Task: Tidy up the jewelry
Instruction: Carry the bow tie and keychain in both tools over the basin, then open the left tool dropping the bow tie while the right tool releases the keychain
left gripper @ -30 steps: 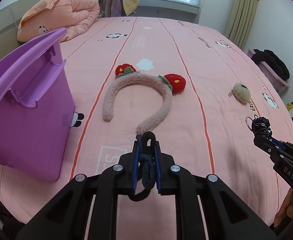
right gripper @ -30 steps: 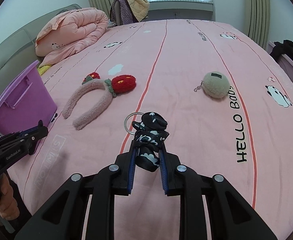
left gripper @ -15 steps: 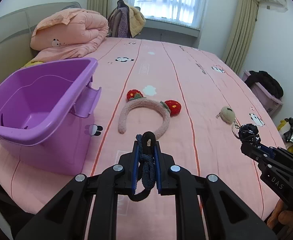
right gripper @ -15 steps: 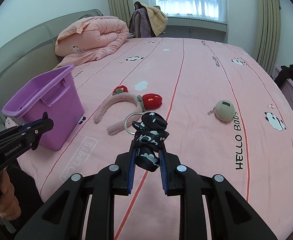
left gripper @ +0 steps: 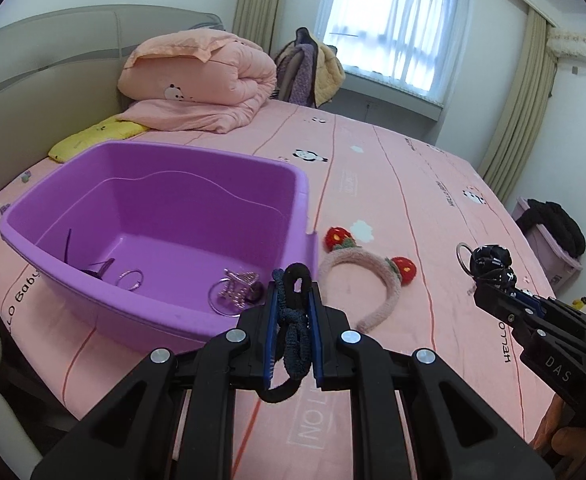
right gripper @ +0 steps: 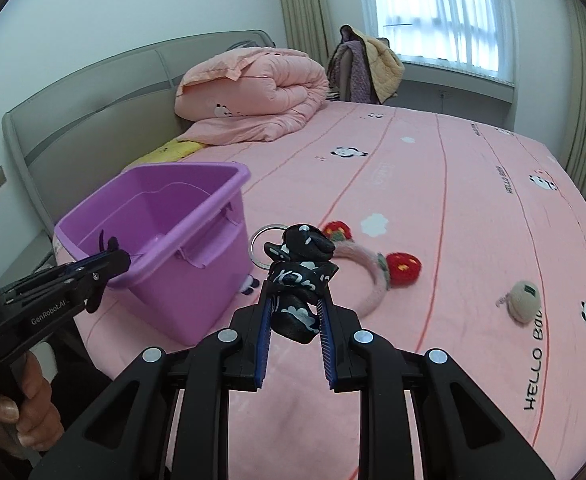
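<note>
My left gripper (left gripper: pixel 293 292) is shut on a dark blue hair tie (left gripper: pixel 295 320) and hovers at the near right rim of the purple bin (left gripper: pixel 93 280). The bin holds a silver hair clip (left gripper: pixel 239 282), a ring (left gripper: pixel 131 278) and dark strands. My right gripper (right gripper: pixel 297 276) is shut on a black patterned keychain charm (right gripper: pixel 299 272) with a metal ring (right gripper: pixel 263 246), held above the bed right of the bin (right gripper: pixel 197 280). The left gripper shows in the right wrist view (right gripper: pixel 109 260), the right gripper in the left wrist view (left gripper: pixel 489 280).
A pink fuzzy headband (left gripper: pixel 373 272) with red flowers lies on the pink bedsheet beside the bin. A beige plush keychain (right gripper: pixel 525 300) lies further right. A folded pink duvet (left gripper: pixel 201 80) and a yellow pillow (left gripper: pixel 97 140) sit at the headboard.
Both grippers have risen and swung left toward the purple bin, each keeping its item. The bin's inside has come into the left wrist view.
</note>
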The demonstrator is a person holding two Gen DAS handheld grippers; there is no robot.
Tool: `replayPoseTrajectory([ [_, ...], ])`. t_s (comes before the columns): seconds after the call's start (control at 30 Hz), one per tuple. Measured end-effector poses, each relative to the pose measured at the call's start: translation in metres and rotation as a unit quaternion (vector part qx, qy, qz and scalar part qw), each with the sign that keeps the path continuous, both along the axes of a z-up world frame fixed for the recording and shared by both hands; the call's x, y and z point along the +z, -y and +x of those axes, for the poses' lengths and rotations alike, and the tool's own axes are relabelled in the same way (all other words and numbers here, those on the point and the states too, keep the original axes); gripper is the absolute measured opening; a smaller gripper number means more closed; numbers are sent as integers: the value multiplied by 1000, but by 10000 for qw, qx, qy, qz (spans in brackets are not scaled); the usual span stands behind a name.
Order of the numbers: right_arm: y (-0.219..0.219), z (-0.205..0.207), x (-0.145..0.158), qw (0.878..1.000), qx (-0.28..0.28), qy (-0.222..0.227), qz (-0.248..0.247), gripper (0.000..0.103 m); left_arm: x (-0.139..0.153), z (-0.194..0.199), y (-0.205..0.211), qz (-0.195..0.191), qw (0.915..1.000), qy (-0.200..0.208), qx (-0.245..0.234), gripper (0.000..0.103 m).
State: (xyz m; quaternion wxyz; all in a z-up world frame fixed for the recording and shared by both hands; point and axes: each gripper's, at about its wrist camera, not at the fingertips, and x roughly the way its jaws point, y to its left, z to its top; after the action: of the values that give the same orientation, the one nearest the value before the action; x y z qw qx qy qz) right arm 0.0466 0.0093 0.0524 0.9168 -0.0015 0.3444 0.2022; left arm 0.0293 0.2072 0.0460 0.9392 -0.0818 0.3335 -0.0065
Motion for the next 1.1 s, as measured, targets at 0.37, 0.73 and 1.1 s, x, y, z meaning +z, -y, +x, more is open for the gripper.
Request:
replayPoseTrajectory([
  [0.37,-108,51,20,9951,962,-64,196,21,11,32,-90,283,9952,-104,929,14],
  [0.73,-186,96,-9,9879,1313,-818,-100,21,-14,70,-138,329,9879,-721,1337,16],
  [1.1,-203,111,-31,9856,1201,-1131,-383,22,-30,83,-147,482,9830,-1011,1453,29],
])
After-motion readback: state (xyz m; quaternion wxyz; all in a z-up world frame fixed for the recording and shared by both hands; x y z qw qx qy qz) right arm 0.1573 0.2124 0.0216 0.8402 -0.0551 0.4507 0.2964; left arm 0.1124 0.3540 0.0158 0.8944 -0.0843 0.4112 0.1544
